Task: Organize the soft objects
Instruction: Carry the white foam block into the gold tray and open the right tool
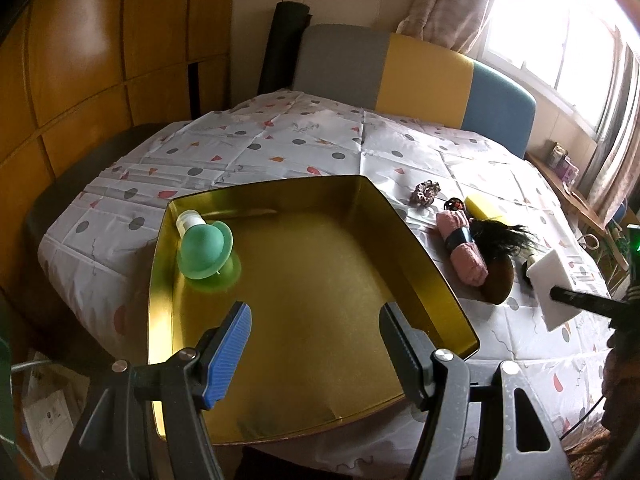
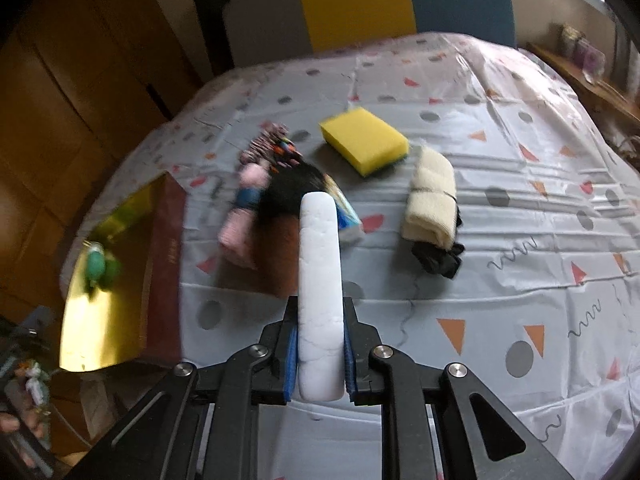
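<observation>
A gold tin tray (image 1: 424, 240) lies under my left gripper (image 1: 316, 320), which hangs open with nothing between its blue pads. In the tray's far left corner rests a green soft ball-like item with a white cap (image 1: 204, 248). My right gripper (image 2: 321, 312) is shut on a white foam block (image 2: 320, 248), held a little above the table. That block (image 1: 550, 284) also shows at the right of the left wrist view. On the cloth lie a yellow sponge (image 2: 364, 140), a cream rolled towel (image 2: 432, 196), a pink rolled towel (image 2: 244, 216), a patterned scrunchie (image 2: 268, 148) and a black furry piece (image 2: 292, 192).
A black cloth (image 2: 440, 260) sits by the cream towel. A brown disc (image 1: 498, 280) lies under the pink towel (image 1: 464, 248). The spotted tablecloth (image 2: 500, 280) covers the table. A grey, yellow and blue chair back (image 1: 424, 76) stands behind it, with a wooden wardrobe (image 1: 100, 60) to the left.
</observation>
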{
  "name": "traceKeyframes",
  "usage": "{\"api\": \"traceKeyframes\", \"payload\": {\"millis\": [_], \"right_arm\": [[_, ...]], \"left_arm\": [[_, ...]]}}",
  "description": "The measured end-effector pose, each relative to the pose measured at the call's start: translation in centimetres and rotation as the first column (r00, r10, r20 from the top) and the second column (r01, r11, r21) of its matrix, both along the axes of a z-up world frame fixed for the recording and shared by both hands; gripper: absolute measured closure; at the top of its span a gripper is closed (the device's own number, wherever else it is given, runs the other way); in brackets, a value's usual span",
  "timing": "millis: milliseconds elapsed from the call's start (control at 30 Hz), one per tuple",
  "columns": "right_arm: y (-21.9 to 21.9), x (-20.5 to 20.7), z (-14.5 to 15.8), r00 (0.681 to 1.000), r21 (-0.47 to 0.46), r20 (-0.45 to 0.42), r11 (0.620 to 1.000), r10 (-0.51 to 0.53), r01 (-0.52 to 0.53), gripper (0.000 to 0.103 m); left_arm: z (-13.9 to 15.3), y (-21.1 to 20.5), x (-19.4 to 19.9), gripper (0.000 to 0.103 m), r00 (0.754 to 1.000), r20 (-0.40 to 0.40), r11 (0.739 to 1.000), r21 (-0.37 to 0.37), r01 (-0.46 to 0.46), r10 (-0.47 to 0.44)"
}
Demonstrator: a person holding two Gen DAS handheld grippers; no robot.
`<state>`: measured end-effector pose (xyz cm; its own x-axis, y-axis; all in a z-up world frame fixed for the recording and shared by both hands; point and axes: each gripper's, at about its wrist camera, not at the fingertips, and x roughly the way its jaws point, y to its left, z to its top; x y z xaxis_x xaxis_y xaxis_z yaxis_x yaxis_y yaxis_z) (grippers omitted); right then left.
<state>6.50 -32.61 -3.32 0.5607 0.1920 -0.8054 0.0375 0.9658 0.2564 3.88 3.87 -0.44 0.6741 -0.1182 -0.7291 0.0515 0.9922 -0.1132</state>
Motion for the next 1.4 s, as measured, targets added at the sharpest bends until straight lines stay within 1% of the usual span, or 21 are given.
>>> {"api": "traceKeyframes", "payload": {"millis": [167, 333, 600, 733, 833, 1033, 1400], "right_arm": [[2.6, -0.2, 2.0, 0.997, 0.028, 0.048, 0.998, 0.053, -0.054, 0.085], [6.0, 0.2, 2.9, 0.99, 0.068, 0.068, 0.99, 0.123, -0.127, 0.085], [13.1, 1.9, 3.0, 0.961, 0.13, 0.072, 0.953, 0.266, -0.273, 0.085], [16.7, 3.4, 2.2, 0.944, 0.165, 0.049, 0.93, 0.326, -0.329, 0.085], [18.6, 4.6, 1.5, 0.936, 0.182, 0.03, 0.919, 0.35, -0.35, 0.085], [22.0, 7.4, 0.1, 0.925, 0.269, -0.004, 0.891, 0.38, -0.365, 0.085], [27.0, 10.5, -1.2, 0.911, 0.282, -0.041, 0.88, 0.41, -0.383, 0.085]], "left_arm": [[-0.3, 0.3, -0.1, 0.035, 1.0, -0.009, 1.0, -0.004, -0.006, 0.006], [-0.4, 0.7, -0.2, 0.035, 1.0, -0.013, 1.0, -0.008, -0.014, 0.014], [-0.6, 1.6, -0.3, 0.035, 0.999, -0.016, 0.999, -0.017, -0.032, 0.032], [-0.7, 2.2, -0.2, 0.035, 0.999, -0.018, 0.999, -0.016, -0.044, 0.043], [-0.7, 2.8, -0.2, 0.035, 0.998, -0.021, 0.998, -0.016, -0.056, 0.055], [-0.9, 4.0, -0.1, 0.035, 0.996, -0.027, 0.997, -0.019, -0.081, 0.08], [-1.4, 5.2, 0.0, 0.036, 0.994, -0.039, 0.994, -0.023, -0.105, 0.104]]}}
